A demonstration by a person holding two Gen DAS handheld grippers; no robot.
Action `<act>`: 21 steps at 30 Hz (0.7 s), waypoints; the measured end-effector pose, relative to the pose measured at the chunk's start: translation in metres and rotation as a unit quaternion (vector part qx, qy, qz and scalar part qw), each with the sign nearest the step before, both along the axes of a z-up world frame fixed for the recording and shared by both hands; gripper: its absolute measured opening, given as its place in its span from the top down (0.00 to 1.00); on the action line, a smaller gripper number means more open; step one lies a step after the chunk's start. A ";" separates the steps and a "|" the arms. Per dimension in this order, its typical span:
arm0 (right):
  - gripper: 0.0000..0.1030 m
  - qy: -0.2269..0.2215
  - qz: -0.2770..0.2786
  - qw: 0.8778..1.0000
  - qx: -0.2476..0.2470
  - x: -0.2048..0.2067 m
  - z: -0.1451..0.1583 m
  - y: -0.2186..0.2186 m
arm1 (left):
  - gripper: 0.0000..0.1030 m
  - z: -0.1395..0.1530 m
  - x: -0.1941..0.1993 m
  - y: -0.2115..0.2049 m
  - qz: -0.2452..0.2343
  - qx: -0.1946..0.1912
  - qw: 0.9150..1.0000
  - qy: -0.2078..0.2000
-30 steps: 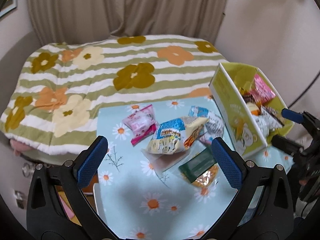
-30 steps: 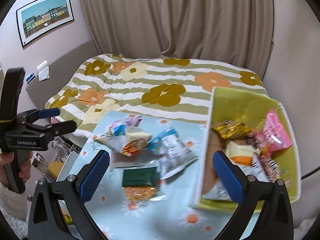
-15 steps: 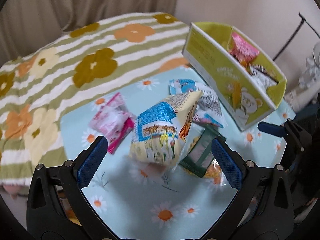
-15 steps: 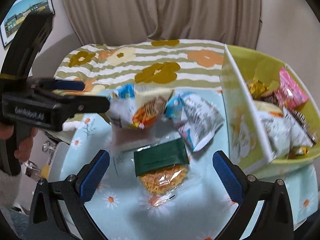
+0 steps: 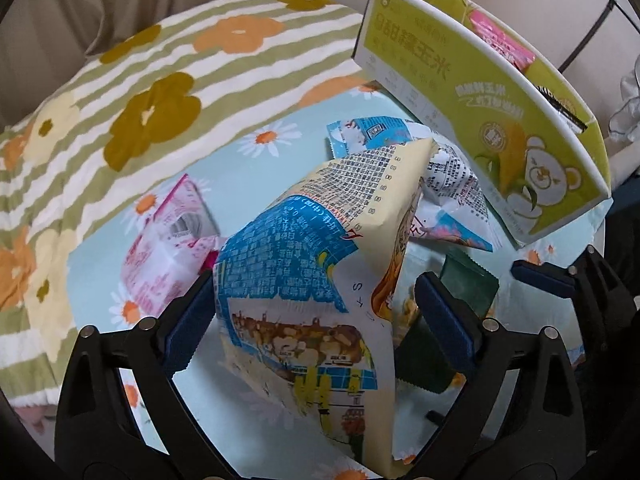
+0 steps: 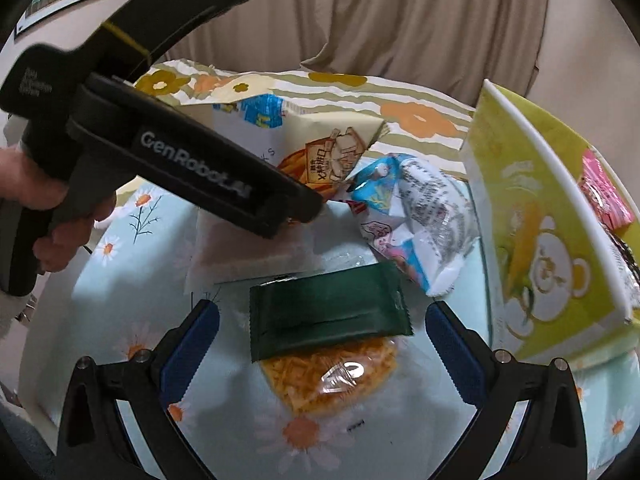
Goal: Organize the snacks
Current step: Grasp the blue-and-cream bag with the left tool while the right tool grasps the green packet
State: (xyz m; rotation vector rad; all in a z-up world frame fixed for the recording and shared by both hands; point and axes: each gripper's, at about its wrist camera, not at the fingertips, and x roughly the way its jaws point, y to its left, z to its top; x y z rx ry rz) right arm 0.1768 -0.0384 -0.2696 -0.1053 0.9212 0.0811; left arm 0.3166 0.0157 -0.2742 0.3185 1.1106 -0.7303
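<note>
The left gripper is closing around the puffy blue-and-cream snack bag, pads not pressing yet; it stands beside the lime-green cardboard box. Slick film could squirt out. The right gripper hangs open over the dark green packet.

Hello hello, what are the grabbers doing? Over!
Left gripper closing around cracker bag. Right gripper open over green packet. Nothing blocking.
</note>
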 end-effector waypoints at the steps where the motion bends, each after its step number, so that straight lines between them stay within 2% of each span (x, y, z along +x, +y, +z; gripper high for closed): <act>1: 0.00 0.000 0.002 1.000 -0.001 0.002 -0.003 0.001 | 0.07 0.000 -0.001 -0.002 -0.004 0.003 1.000 -0.003; 3: 0.00 0.002 0.004 1.000 0.000 0.004 -0.007 0.001 | 0.14 -0.001 -0.002 -0.004 -0.011 0.012 1.000 -0.009; 4: 0.00 0.003 0.005 1.000 0.003 0.006 -0.008 0.001 | 0.24 -0.002 -0.001 -0.006 -0.013 0.019 1.000 -0.014; 7: 0.00 0.006 0.005 1.000 0.006 0.008 -0.011 0.000 | 0.27 -0.004 0.001 -0.006 -0.017 0.017 1.000 -0.008; 11: 0.00 0.010 0.003 1.000 0.006 0.010 -0.015 -0.002 | 0.39 -0.005 0.004 -0.003 -0.016 0.018 1.000 -0.003; 15: 0.00 0.012 0.006 1.000 0.001 0.018 -0.017 -0.003 | 0.42 -0.002 0.008 0.001 -0.009 0.006 1.000 0.010; 21: 0.00 0.014 0.011 1.000 -0.005 0.021 -0.024 -0.001 | 0.42 0.010 0.007 0.008 0.004 -0.006 1.000 0.001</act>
